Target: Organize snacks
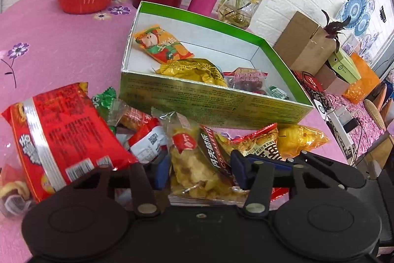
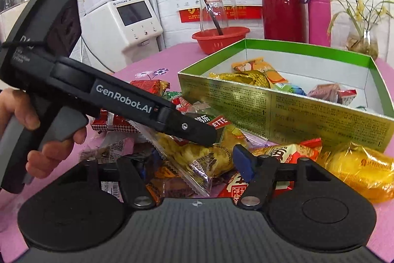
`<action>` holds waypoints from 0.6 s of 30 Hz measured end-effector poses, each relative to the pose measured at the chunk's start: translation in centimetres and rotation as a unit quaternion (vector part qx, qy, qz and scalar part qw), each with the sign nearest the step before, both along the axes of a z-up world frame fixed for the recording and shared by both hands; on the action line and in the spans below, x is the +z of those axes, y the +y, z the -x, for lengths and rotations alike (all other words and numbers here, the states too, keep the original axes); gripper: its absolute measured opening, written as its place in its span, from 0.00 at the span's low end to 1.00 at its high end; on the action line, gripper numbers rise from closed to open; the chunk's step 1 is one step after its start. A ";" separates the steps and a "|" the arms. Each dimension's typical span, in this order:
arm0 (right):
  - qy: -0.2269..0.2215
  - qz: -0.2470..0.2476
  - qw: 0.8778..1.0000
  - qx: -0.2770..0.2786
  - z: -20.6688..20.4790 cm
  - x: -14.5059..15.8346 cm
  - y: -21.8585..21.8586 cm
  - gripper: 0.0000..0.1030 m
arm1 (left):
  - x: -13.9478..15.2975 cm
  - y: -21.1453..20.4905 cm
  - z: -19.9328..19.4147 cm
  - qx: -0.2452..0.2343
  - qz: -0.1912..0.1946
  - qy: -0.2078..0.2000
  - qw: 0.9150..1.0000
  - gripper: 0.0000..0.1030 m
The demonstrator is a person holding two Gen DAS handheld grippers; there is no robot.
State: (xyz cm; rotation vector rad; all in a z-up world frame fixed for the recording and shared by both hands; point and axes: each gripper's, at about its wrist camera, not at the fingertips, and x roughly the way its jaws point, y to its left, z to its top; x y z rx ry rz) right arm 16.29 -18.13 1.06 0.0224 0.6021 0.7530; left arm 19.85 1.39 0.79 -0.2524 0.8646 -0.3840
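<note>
My left hand-held gripper [image 1: 199, 168] straddles the clear biscuit packet [image 1: 197, 164] atop the snack pile on the pink tabletop [image 1: 61, 41], fingers apart, not yet clamped. My right hand-held gripper [image 2: 194, 166] waits open alongside. The green box [image 1: 209, 97], just behind, receives sorted snacks.

Green-rimmed open box [image 1: 216, 100] set on pink counter [image 1: 49, 46], white inside; orange packet [image 1: 160, 44], yellow packet [image 1: 194, 72], red-date packet [image 1: 246, 80] laid within. Loose snack pile heaped before box: large red bag [image 1: 61, 137], clear crisp-cookie packet [image 1: 197, 164], yellow pouch [image 1: 301, 139].
</note>
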 end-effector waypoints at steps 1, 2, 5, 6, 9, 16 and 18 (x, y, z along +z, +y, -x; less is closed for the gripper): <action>0.003 0.002 1.000 0.001 0.2 0.0 0.1 1.00 | 0.0 0.0 0.2 -0.004 0.003 0.003 1.000 0.11; 0.003 0.005 1.000 0.002 0.5 -0.1 0.1 1.00 | -0.1 -0.1 0.4 -0.007 0.003 0.005 1.000 0.10; -0.001 0.008 1.000 -0.004 0.8 -0.4 0.5 1.00 | -0.1 -0.6 0.9 -0.009 -0.006 -0.002 1.000 0.16; -0.001 0.009 1.000 -0.006 0.8 -0.4 0.6 1.00 | -0.2 -0.7 0.9 -0.010 -0.004 0.003 1.000 0.23; 0.002 0.015 1.000 -0.015 0.7 -0.5 1.0 1.00 | -0.7 -0.8 1.1 -0.015 0.003 0.016 1.000 0.44; -0.010 0.019 0.999 -0.025 1.0 -1.0 1.5 1.00 | -0.9 -0.8 1.9 -0.011 0.011 0.014 1.000 0.12; -0.010 0.009 0.999 -0.031 1.5 -0.9 1.2 1.00 | -0.3 -0.8 2.8 -0.012 0.005 0.000 1.000 0.00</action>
